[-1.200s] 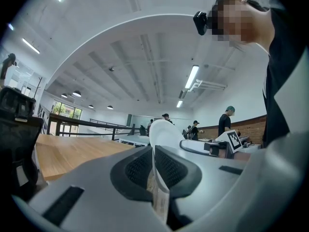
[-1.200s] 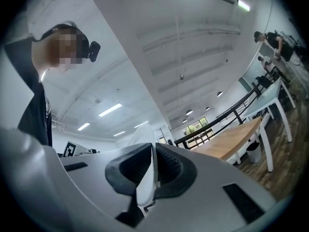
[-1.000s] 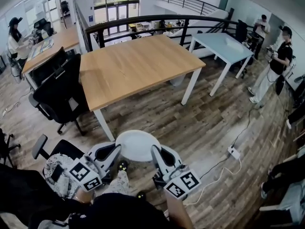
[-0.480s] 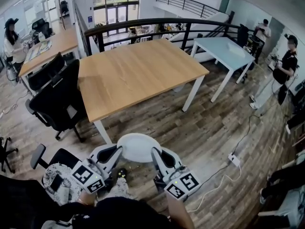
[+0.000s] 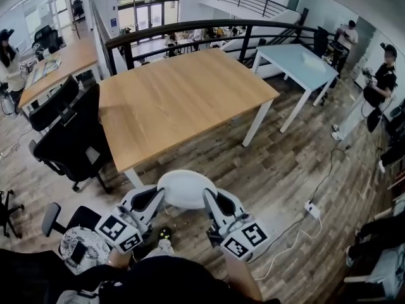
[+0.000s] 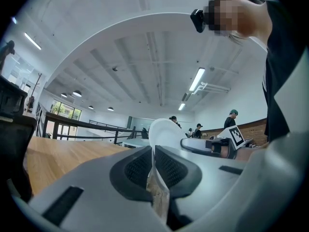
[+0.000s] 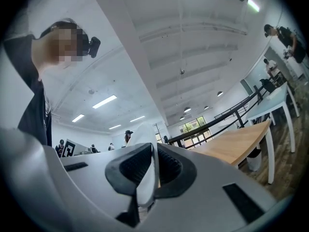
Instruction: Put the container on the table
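Holding container (image 5: 185, 189) between both grippers, above floor (image 5: 285, 163). Left gripper (image 5: 157, 195) is clamping its left rim; right gripper (image 5: 209, 198) is clamping its right rim, jaws pinching thin edge. I am judging wooden table (image 5: 177, 100) as lying straight ahead, near corner just beyond container; both hands sitting equally near.

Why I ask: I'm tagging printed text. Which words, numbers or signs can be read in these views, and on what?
No words or numbers are readable in any view.
On the left gripper and right gripper: black-and-white square markers, patterns only.
On the white container: no print visible.
On the blue sign beside the glass doors: too small to read.
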The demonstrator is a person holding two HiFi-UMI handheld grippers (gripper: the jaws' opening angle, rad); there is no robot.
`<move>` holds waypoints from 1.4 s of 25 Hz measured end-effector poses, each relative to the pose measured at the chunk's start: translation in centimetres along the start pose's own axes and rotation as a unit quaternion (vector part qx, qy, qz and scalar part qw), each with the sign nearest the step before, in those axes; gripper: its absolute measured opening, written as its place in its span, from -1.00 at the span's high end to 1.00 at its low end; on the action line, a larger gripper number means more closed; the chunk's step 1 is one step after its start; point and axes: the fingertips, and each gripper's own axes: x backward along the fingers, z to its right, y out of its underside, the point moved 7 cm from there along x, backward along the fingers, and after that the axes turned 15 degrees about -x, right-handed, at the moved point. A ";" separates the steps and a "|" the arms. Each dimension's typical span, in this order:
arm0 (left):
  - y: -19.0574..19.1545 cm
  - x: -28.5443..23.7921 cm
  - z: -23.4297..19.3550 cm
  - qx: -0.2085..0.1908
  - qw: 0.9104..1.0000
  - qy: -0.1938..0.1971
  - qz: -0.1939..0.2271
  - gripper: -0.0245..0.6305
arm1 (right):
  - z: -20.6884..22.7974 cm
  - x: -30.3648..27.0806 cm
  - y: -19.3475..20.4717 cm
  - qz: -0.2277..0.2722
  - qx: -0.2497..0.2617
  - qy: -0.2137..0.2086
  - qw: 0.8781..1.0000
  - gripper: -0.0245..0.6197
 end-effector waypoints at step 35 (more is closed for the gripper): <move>3.5 1.4 -20.3 0.049 0.998 -0.010 0.027 0.85 | 0.4 -20.9 2.4 -0.043 0.040 0.017 0.998 0.83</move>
